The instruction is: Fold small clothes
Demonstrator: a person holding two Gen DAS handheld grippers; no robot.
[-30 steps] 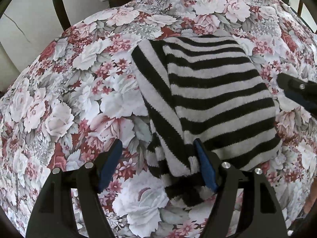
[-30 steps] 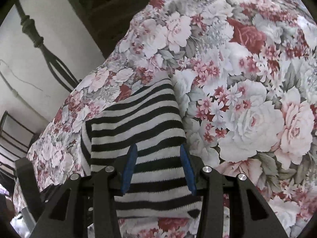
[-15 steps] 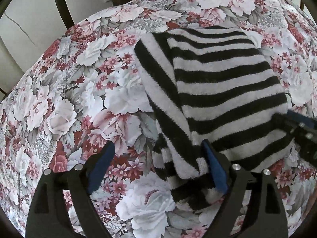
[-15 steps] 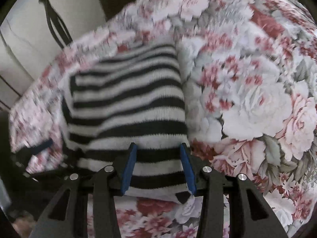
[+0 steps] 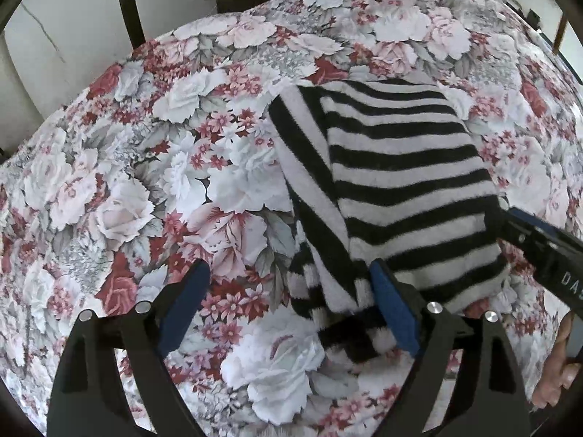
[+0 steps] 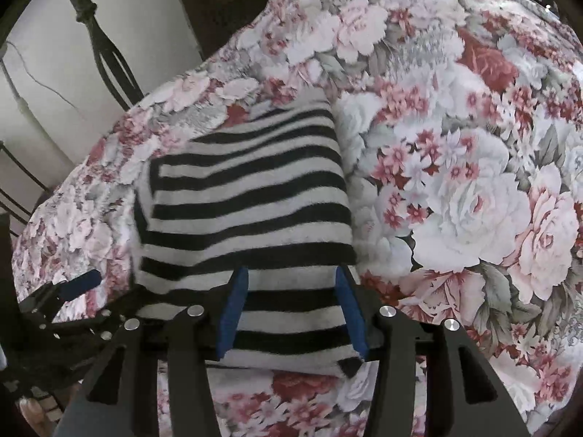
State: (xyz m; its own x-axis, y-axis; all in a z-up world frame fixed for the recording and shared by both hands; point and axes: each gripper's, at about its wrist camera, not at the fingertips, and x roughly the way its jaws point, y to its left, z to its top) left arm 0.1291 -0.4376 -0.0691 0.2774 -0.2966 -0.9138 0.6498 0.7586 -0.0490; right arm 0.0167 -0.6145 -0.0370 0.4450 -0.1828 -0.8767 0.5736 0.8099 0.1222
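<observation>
A black-and-white striped knit garment (image 5: 397, 189) lies folded on the floral bedspread (image 5: 145, 167); it also shows in the right wrist view (image 6: 247, 204). My left gripper (image 5: 288, 309) is open, its right pad at the garment's near left corner with the folded sleeve between the jaws. My right gripper (image 6: 289, 309) is open, both blue pads over the garment's near edge; it shows at the right of the left wrist view (image 5: 539, 244). The left gripper shows at the left of the right wrist view (image 6: 76, 284).
The floral bedspread (image 6: 473, 200) covers the whole surface. A dark metal bed frame (image 6: 105, 51) and a white cracked wall (image 5: 54, 29) lie beyond its far edge. My hand (image 5: 561, 364) shows at lower right.
The right gripper has swung in over the garment's near edge, closer to the left gripper. The left gripper has stayed open at the near left corner, and the garment lies much as before.
</observation>
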